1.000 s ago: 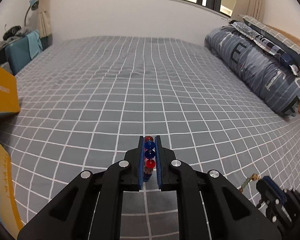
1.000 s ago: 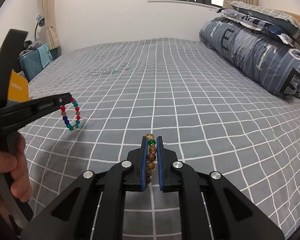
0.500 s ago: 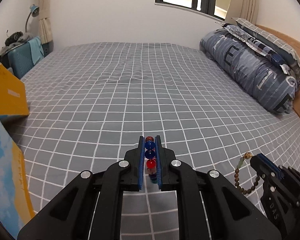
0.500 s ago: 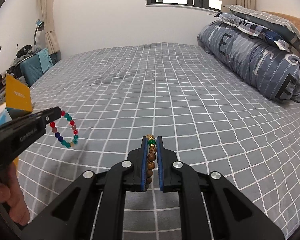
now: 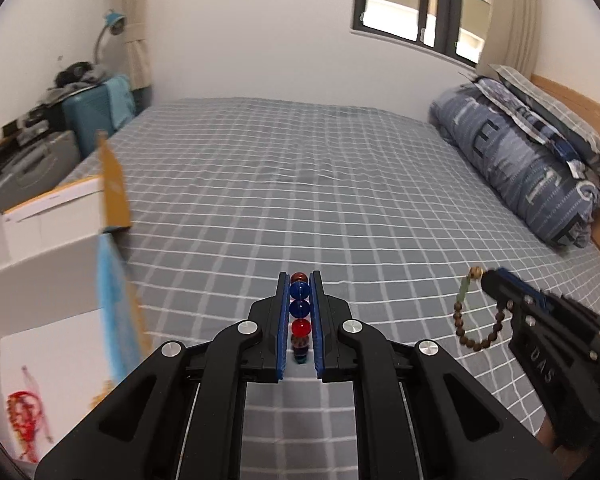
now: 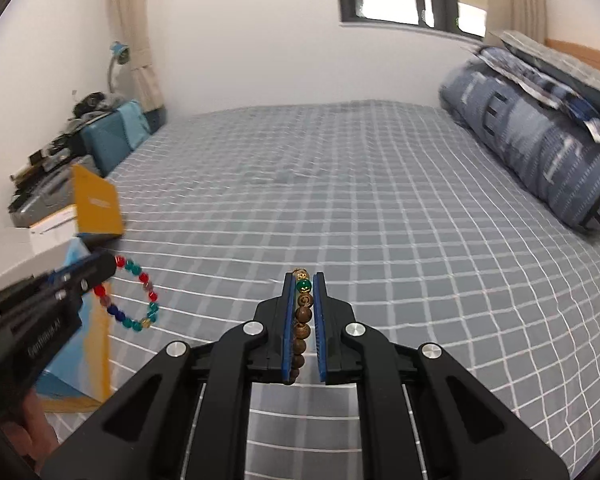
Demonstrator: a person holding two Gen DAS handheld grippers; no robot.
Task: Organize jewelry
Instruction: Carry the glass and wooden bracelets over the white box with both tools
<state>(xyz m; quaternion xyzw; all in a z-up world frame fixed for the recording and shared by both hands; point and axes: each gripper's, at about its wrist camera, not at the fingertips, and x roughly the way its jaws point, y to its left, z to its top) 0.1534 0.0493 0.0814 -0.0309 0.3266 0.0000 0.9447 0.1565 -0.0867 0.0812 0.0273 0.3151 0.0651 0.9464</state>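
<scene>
Left wrist view: the left gripper point(image 5: 299, 300) pinches a colorful bead bracelet point(image 5: 299, 312) above the bed point(image 5: 300, 200). The right gripper point(image 6: 304, 300) pinches a wooden bead bracelet point(image 6: 303, 320). Swinging loops could slip out or snag on the boxes point(image 5: 60, 216).

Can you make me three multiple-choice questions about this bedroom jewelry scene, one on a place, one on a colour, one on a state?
1. Where do the open cardboard boxes stand?
A. at the bed's left edge
B. on the pillows
C. on the windowsill

2. What colour is the large bead near the top of the brown wooden bead bracelet?
A. white
B. green
C. pink

3. What is the left hand-held gripper doing?
A. standing open and empty
B. lying on the bed
C. clamped on the multicoloured glass bead bracelet

Answers: 1 A, they show left of the checked grey bedsheet; 2 B, green bead between the right hand-held gripper pads; 3 C, beads pinched between its pads.
</scene>
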